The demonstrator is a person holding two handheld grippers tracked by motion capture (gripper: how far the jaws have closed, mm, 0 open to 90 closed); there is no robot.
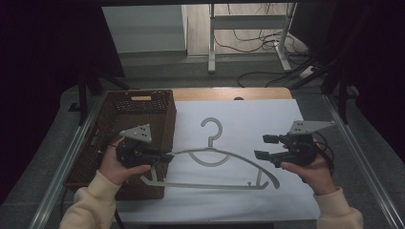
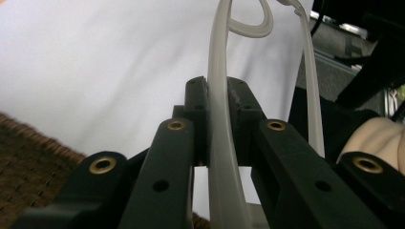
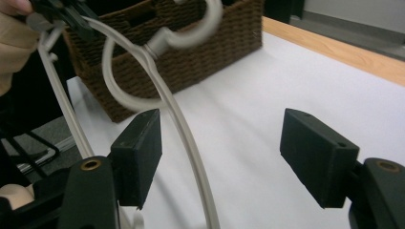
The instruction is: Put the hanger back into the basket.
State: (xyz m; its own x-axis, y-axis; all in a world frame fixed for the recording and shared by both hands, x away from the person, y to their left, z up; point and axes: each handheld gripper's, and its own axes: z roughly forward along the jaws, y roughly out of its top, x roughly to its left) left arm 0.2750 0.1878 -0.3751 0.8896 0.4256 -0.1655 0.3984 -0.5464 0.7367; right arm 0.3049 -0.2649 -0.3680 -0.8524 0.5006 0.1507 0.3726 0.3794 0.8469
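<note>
Light is shining down on the white table (image 1: 286,119), while the room around is staying very dark. The hanger (image 3: 186,133) is looking blurry up close, with soft edges.

My high view looks forward and down over the whole table (image 1: 286,200). My 2 gripper views ride low and close, looking along their own jaws. All 3 share the hanger (image 1: 215,160) and basket (image 1: 143,112).
</note>
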